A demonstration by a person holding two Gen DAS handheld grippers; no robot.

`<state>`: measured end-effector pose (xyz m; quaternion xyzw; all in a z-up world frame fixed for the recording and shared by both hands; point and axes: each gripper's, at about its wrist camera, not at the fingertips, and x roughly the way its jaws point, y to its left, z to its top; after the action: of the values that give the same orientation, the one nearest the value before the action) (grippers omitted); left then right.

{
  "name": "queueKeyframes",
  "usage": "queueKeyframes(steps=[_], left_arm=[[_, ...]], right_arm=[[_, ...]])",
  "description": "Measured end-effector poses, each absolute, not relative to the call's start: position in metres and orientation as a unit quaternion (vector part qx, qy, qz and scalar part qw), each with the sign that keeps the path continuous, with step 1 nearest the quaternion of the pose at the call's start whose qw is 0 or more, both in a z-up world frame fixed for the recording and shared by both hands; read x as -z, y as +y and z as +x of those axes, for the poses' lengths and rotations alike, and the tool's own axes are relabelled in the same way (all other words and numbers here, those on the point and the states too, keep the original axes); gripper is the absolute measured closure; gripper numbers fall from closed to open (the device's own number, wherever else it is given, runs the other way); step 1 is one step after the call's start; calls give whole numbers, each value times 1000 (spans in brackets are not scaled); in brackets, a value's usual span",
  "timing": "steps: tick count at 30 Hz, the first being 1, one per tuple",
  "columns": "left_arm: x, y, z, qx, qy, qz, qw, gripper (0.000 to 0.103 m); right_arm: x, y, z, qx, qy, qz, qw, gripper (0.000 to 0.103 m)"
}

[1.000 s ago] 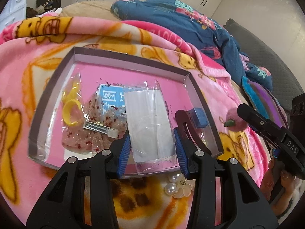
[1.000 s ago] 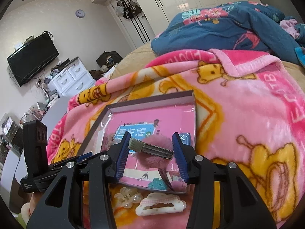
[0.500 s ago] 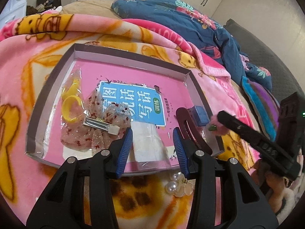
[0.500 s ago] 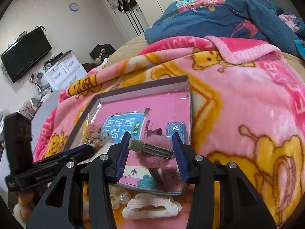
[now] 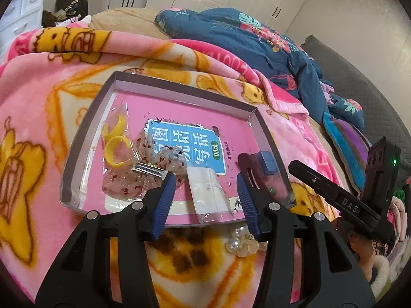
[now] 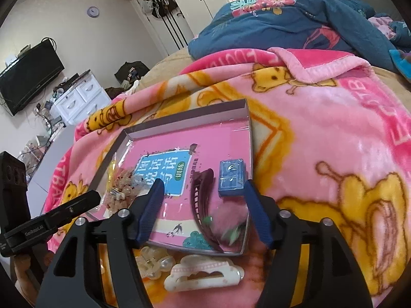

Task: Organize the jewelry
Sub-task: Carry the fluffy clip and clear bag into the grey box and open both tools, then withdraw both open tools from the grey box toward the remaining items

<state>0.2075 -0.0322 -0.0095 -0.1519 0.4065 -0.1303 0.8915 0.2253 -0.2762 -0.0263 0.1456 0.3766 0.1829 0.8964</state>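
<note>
The pink fluffy hair clip (image 6: 228,224) is dropping, blurred, into the near right corner of the tray (image 6: 179,122), just beside the dark claw clip (image 6: 199,195) and near the small blue box (image 6: 231,178). The right gripper (image 6: 203,210) is opening above it, its jaws spreading with nothing pinched between them now; the clip is only passing below the gap. To do this release well, the jaws should be parting fully before the hand lifts, so the fluff is not catching on a pad and getting dragged over the tray wall, which is low here.

The left gripper (image 5: 205,200) is also opening, its jaws straddling the clear packet (image 5: 209,196) lying at the tray's near edge, the pads apparently not pressing it. It should be drawing straight back so the packet is not sliding out.

Outside the tray, on the pink blanket (image 6: 334,141) covering the bed, the pearl clip (image 6: 154,259) and the white cloud clip (image 6: 203,274) are waiting just beside the near wall; in my judgement they are the next pieces to go in.
</note>
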Motion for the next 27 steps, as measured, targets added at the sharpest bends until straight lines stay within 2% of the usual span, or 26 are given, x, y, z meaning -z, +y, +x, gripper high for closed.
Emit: queueKeyframes(steps=[9,18,19,22,27], left_arm=[[-14,-21,194,118,382,-156,903,51],[-38,6,173,79,356,-176,914,24],[-40,9,170,76,354,-179,915,19],[-49,19,161,65,349,-184,917,11],[-59,32,144,53,334,-191,921,10]], right_arm=[[3,-281,207,-190,353,150,904,24],[-21,-286,190,-201,324,162,911,11],[-23,-286,189,-200,322,162,911,11],[-30,-287,185,-209,322,167,908,11],[-41,-284,176,-213,313,154,913,11]])
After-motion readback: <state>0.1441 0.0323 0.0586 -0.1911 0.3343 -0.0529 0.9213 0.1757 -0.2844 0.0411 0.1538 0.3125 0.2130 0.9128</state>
